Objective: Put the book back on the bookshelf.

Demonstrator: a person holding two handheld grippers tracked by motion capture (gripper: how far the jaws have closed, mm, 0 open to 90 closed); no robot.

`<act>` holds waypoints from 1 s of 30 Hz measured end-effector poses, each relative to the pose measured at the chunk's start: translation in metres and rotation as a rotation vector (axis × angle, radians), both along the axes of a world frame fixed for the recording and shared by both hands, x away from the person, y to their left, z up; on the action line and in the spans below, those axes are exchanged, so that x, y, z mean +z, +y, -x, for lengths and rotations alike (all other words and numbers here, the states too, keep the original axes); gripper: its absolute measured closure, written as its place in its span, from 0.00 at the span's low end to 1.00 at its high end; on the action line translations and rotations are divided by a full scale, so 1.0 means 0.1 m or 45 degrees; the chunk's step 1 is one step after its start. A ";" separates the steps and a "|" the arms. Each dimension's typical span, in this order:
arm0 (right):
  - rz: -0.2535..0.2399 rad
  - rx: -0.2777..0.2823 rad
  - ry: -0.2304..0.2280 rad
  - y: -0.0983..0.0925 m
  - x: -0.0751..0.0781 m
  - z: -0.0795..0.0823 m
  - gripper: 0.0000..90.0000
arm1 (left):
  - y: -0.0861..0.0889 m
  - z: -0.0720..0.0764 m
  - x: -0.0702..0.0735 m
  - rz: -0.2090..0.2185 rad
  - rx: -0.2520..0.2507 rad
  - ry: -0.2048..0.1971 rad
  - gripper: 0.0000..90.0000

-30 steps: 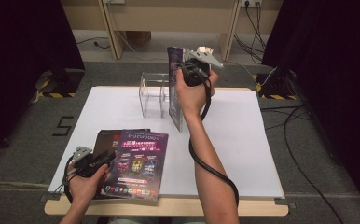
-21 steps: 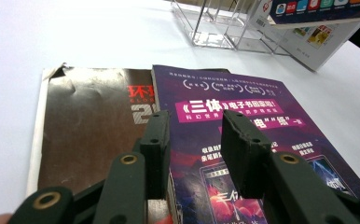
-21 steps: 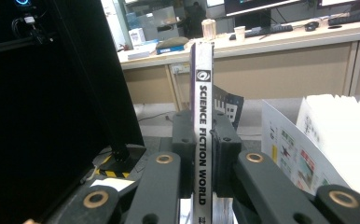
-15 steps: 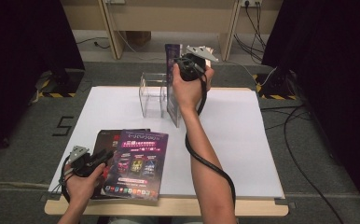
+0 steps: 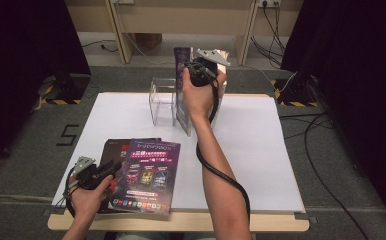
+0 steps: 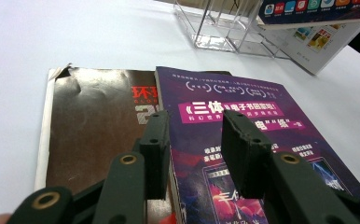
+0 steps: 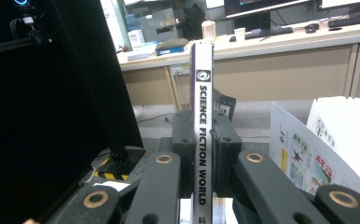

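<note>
Right gripper (image 7: 202, 140): jaws clamped on the spine of an upright magazine (image 7: 202, 116) lettered SCIENCE FICTION WORLD, legible in the right gripper view; the high view places that magazine (image 5: 182, 85) above the far table edge, just beside a clear acrylic rack (image 5: 162, 100) with a white booklet (image 5: 221, 92) close on the other side. Left gripper (image 6: 194, 144): jaws apart, holding nothing, hovering over a purple magazine (image 6: 243, 121) that overlaps a dark one (image 6: 94, 126) at the near left corner; the left gripper view shows the dark cover creased; white table surface (image 5: 261, 145) bare to the right.
</note>
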State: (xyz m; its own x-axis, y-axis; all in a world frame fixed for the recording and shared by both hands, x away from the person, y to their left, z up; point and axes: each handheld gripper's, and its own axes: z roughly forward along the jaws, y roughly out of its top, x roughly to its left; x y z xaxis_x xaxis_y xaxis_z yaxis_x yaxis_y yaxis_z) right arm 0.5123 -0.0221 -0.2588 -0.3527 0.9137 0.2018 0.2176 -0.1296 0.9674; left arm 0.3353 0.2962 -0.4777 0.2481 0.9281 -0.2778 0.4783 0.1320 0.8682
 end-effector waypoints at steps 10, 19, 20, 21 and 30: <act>-0.004 -0.021 -0.008 -0.03 0.00 -0.07 0.93 | -0.01 0.00 -0.01 -0.001 0.001 0.002 0.69; -0.011 -0.034 0.000 -0.06 0.02 -0.13 0.93 | -0.02 -0.01 -0.02 -0.004 -0.003 0.007 0.69; -0.009 -0.034 -0.004 -0.06 0.03 -0.14 0.93 | -0.02 -0.01 -0.02 -0.004 -0.004 0.007 0.69; -0.010 -0.037 -0.003 -0.06 0.03 -0.15 0.93 | -0.02 -0.01 -0.02 -0.004 -0.003 0.007 0.69; -0.015 -0.061 -0.002 -0.05 0.05 -0.22 0.93 | -0.02 0.00 -0.02 -0.004 -0.005 0.008 0.69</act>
